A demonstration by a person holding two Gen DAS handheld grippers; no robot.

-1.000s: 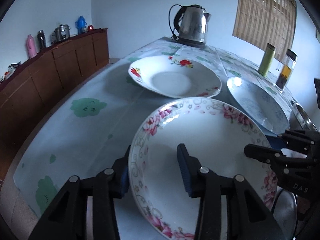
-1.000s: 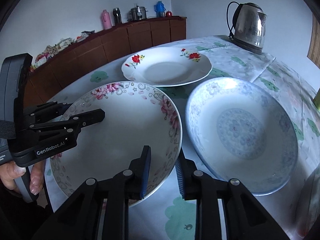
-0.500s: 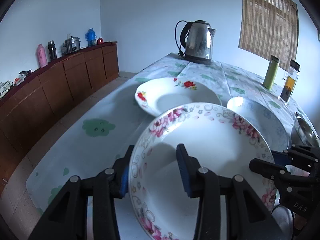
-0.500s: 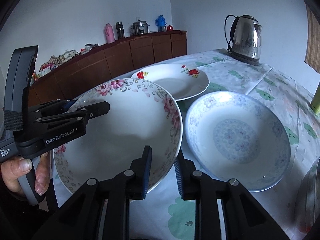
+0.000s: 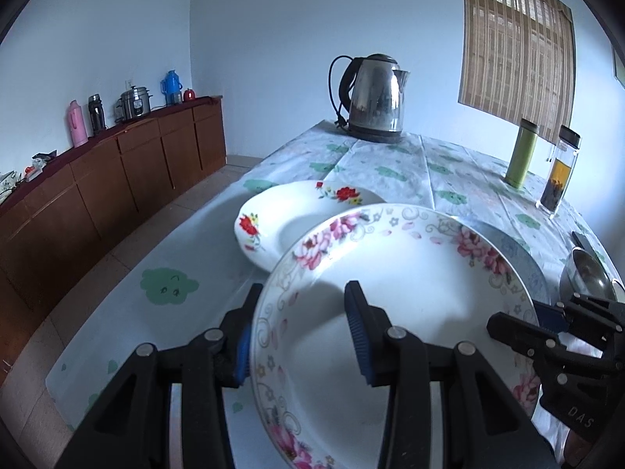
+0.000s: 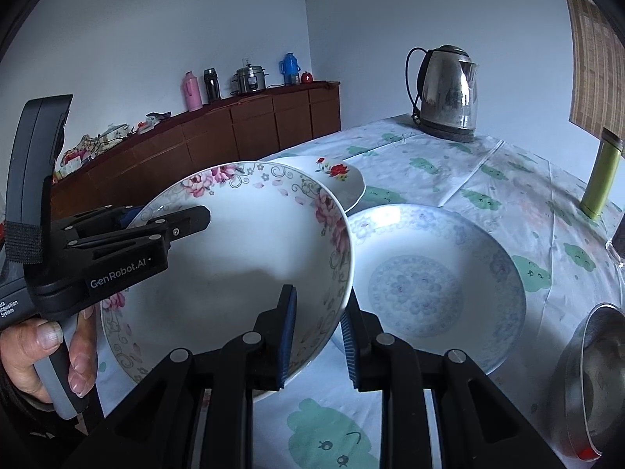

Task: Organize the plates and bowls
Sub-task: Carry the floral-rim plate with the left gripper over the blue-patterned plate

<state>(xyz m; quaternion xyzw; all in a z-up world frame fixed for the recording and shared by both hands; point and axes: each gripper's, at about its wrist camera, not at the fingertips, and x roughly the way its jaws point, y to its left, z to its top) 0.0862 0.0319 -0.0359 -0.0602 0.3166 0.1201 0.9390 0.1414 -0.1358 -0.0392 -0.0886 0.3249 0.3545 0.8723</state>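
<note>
A white plate with pink flowers [image 5: 410,293] hangs tilted above the table, held at two opposite sides. My left gripper [image 5: 300,336] is shut on its near-left rim, one pad under the rim and one inside. My right gripper [image 6: 318,336] is shut on the plate [image 6: 234,265] at its right rim. Each gripper shows in the other's view: the right gripper [image 5: 519,324] and the left gripper [image 6: 172,226], with a person's hand [image 6: 39,348] on its handle. A red-flowered plate [image 5: 297,219] and a blue-patterned plate [image 6: 429,285] lie on the table behind.
A steel kettle [image 5: 375,97] stands at the table's far end. A green flask [image 5: 523,152] and a glass bottle [image 5: 558,172] stand on the right. A metal bowl [image 6: 597,371] sits near the right edge. A wooden sideboard [image 5: 97,183] lines the left wall.
Both grippers have risen with the pink-flowered plate, lifting it off the table so that it now overlaps the red-flowered plate in view. Both grips are unchanged.
</note>
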